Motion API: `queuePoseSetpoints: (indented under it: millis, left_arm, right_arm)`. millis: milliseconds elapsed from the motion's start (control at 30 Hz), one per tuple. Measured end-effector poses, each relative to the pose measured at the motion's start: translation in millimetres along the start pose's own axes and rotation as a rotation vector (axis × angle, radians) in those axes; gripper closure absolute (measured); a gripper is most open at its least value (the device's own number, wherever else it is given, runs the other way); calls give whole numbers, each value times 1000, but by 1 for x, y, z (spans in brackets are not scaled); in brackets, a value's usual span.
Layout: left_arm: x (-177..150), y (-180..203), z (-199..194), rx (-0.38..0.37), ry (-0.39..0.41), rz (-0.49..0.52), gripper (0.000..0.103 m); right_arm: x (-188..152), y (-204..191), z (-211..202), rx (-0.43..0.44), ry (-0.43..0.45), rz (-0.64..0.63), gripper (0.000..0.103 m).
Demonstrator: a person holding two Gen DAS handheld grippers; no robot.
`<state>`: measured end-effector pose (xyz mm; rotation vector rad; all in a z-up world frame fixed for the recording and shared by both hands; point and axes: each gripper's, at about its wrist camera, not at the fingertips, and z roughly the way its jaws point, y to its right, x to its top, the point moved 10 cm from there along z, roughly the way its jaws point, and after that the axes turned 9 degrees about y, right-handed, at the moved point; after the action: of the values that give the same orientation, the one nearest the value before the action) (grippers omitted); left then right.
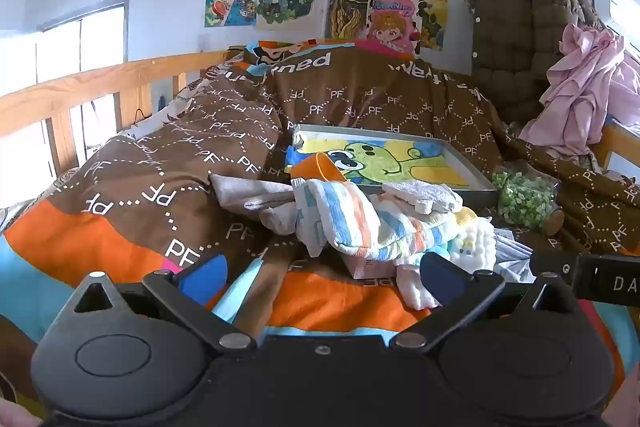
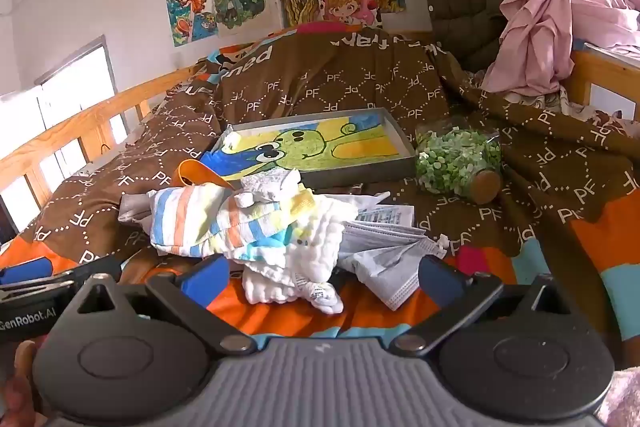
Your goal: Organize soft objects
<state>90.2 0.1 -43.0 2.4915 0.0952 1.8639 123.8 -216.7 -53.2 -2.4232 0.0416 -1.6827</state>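
A heap of soft cloths lies on the bed: a striped towel [image 1: 352, 219] [image 2: 200, 223], a white washcloth [image 1: 424, 197] [image 2: 264, 189] on top, a fluffy white cloth [image 1: 474, 239] [image 2: 308, 251], a grey sock [image 1: 256, 195] and grey face masks [image 2: 392, 255]. My left gripper [image 1: 322, 277] is open and empty, just short of the heap. My right gripper [image 2: 324, 277] is open and empty, with the fluffy white cloth lying between its fingers [image 2: 440, 277].
A grey tray [image 1: 476, 181] [image 2: 400, 143] holding a frog drawing lies behind the heap, with an orange cup [image 1: 316, 167] at its corner. A jar of green bits [image 1: 524, 201] [image 2: 456, 161] lies to the right. Wooden rail [image 1: 80, 87] on the left; pink clothes [image 2: 540, 19] far right.
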Motion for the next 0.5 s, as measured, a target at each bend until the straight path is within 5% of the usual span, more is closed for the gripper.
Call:
queuePoseSetpoints:
  millis: [500]
  left_arm:
    - [-1,-3,-1,4,-6,-4,1]
  right_arm:
    - [0,-1,-1,1,5,-2,0]
